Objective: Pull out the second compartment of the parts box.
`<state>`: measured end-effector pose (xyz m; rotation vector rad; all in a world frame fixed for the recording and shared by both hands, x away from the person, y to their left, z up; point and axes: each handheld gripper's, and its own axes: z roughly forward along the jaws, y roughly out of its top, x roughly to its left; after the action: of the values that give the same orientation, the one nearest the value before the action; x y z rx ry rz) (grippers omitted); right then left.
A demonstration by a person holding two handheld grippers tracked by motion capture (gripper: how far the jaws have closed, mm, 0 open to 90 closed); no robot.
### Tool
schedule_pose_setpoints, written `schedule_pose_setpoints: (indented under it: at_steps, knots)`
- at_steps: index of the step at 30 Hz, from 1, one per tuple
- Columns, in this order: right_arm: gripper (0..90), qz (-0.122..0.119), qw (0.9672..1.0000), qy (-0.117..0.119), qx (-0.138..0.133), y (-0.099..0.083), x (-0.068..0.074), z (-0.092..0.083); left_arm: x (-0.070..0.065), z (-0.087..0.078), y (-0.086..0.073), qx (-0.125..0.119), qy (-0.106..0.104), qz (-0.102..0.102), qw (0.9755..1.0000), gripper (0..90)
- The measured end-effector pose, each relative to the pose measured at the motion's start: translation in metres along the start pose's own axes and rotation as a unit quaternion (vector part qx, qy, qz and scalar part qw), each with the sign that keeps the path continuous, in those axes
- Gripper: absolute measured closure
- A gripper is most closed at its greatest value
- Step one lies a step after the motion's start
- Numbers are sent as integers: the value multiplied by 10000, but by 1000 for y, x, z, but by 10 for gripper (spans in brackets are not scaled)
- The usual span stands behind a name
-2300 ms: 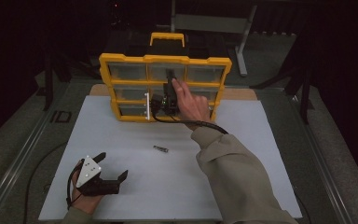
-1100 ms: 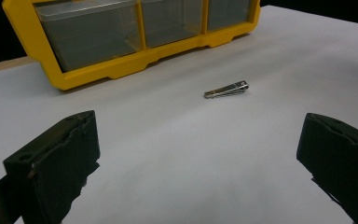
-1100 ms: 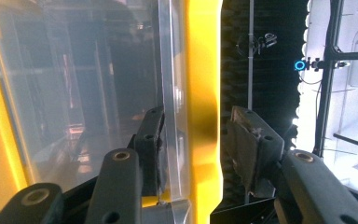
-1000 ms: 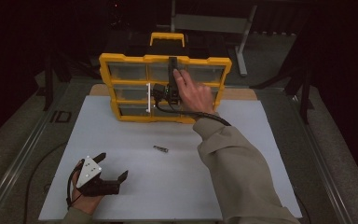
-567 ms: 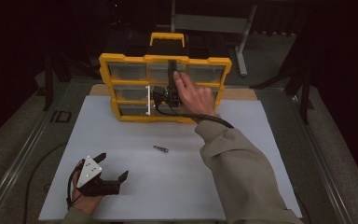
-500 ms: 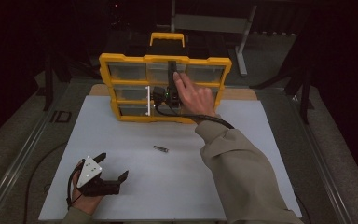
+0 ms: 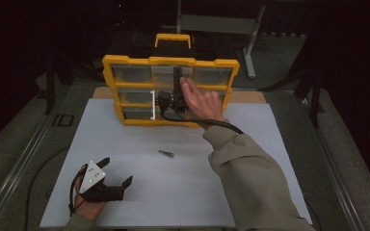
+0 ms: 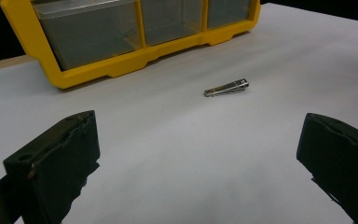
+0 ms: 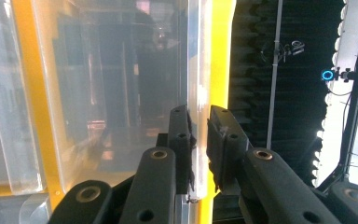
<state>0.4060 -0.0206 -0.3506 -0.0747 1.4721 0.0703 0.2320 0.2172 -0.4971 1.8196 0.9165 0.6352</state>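
Note:
A yellow organizer (image 7: 125,61) with clear drawers stands upright at the back of the white mat. My right gripper (image 7: 177,73) is up against its top middle drawer. In the right gripper view its jaws have just been closing, and the right gripper (image 9: 199,116) is now pinched on the clear drawer's edge (image 9: 196,56) beside the yellow frame (image 9: 221,56). My left gripper (image 7: 117,171) rests on the mat at the near left, open and empty. A small metal clipper (image 7: 165,154) lies mid-mat, ahead of the left gripper (image 8: 198,154) and in front of the organizer's base (image 8: 121,65); the clipper (image 8: 226,87) is untouched.
The white mat (image 7: 270,159) covers most of the table. A black case with a yellow handle (image 7: 173,37) sits behind the organizer. A metal stand (image 7: 250,43) rises at the back right. The right gripper's cable (image 7: 221,124) trails over the mat.
The right hand has crept up the organizer's face from the middle row to the top middle drawer. The left gripper and the clipper have stayed put.

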Motion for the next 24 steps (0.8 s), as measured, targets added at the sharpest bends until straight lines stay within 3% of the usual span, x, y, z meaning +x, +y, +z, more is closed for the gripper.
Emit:
schedule_pose_setpoints:
  at_steps: [24]
  knots:
    - [799, -37, 9998, 99, -150, 0, -4, -29, -1, 0, 0, 5, 15, 2, 10000, 0]
